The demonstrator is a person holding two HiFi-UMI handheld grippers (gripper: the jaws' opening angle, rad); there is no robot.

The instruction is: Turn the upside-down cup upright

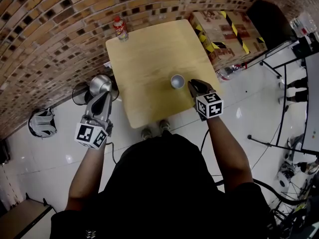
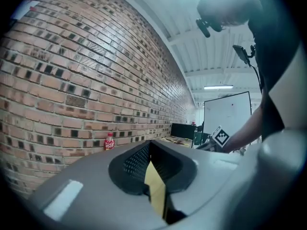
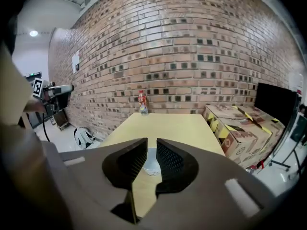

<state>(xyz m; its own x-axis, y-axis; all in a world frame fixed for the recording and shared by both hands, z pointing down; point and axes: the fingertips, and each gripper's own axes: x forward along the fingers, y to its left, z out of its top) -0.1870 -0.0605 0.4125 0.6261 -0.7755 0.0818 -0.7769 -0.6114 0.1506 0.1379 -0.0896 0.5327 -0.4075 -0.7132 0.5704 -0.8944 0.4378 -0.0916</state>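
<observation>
- Your grey left gripper with black pads (image 1: 103, 97) hangs off the left side of the pale square wooden table (image 1: 149, 49). Its jaws are pressed together and hold nothing.
- The small white round cup (image 1: 177, 81) stands on end on the table, near the edge close to you and well apart from your left gripper. Which end is up is hard to tell.
- Your right gripper (image 1: 194, 85) is the near one. The cup sits just in front of its tips, a bit to their left. Its jaws are only a little apart and hold nothing. I think that gap is too thin to fit round the cup.
</observation>
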